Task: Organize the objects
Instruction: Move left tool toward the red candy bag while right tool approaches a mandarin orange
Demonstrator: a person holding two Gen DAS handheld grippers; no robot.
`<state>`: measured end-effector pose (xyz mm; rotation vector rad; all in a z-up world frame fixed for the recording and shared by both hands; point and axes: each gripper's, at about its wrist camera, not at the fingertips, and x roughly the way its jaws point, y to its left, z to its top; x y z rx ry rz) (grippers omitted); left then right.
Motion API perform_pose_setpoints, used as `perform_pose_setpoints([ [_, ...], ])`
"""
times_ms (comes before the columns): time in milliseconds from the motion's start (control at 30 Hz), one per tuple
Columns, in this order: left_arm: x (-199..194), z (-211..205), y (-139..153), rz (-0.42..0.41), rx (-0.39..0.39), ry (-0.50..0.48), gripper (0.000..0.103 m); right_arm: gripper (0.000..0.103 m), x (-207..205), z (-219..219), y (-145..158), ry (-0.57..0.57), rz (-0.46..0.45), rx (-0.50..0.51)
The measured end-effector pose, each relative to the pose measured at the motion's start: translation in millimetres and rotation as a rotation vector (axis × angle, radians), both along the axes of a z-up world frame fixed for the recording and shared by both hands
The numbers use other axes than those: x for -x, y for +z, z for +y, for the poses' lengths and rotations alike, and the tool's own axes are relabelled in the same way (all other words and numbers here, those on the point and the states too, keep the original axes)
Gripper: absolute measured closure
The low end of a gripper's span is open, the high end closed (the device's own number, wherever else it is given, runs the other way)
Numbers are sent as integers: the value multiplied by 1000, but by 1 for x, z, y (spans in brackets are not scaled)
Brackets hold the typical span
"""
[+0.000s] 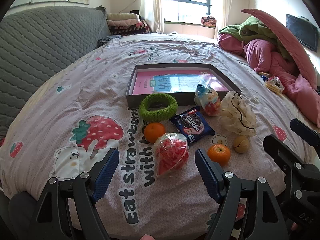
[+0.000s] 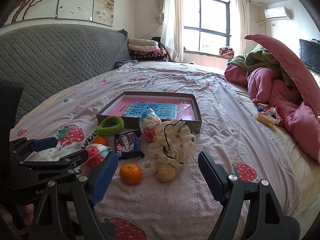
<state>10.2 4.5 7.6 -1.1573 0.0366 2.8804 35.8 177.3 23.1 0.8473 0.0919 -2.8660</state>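
**Both grippers hovering open over bed clutter, nothing gripped**

You're holding the left gripper [image 1: 157,172] w/ jaws spread wide, nothing between the pads; it's tilting down toward the bedsheet [image 1: 60,104]. The red candy bag [image 1: 172,154] is lying just ahead of the gap, long axis running roughly away from you, narrow tip pointing back at you.

You're holding the right gripper [image 2: 158,176] w/ jaws spread too, empty. Between its fingers and a bit ahead: an orange [image 2: 130,173] and a pale round fruit [image 2: 165,172], side by side, not touching.

Other items sitting in a loose cluster near the front wall of the grey tray box [image 1: 132,80]:
- Blue cookie pack [image 1: 191,125], "OREO"-style logo partly readable, rest too small; long axis running diagonal, near-left to far-right in the right wrist view it's reading closer to upright.
- Green scrunchie [image 1: 158,107] leaning against the box front.
- Second orange [image 1: 154,132] just below the scrunchie.
- Egg-shaped wrapped toy [image 1: 207,98] standing upright at the box edge; label unreadable.
- Cream scrunchie [image 1: 238,116] to the right of it.

Inside the box: pink book [image 2: 152,110], blue panel w/ Chinese characters, upside down to you.

Sheet print is reading "Eat strawberry with b…", remainder hidden by items.
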Motion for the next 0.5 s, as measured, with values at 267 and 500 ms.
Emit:
perform_pose_setpoints([
  [267, -1, -2, 0, 1, -10, -2, 24, 21, -4, -2, 3, 3, 20, -8],
  [500, -5, -4, 4, 13, -24, -8, 24, 21, -9, -1, 7, 4, 47, -4],
])
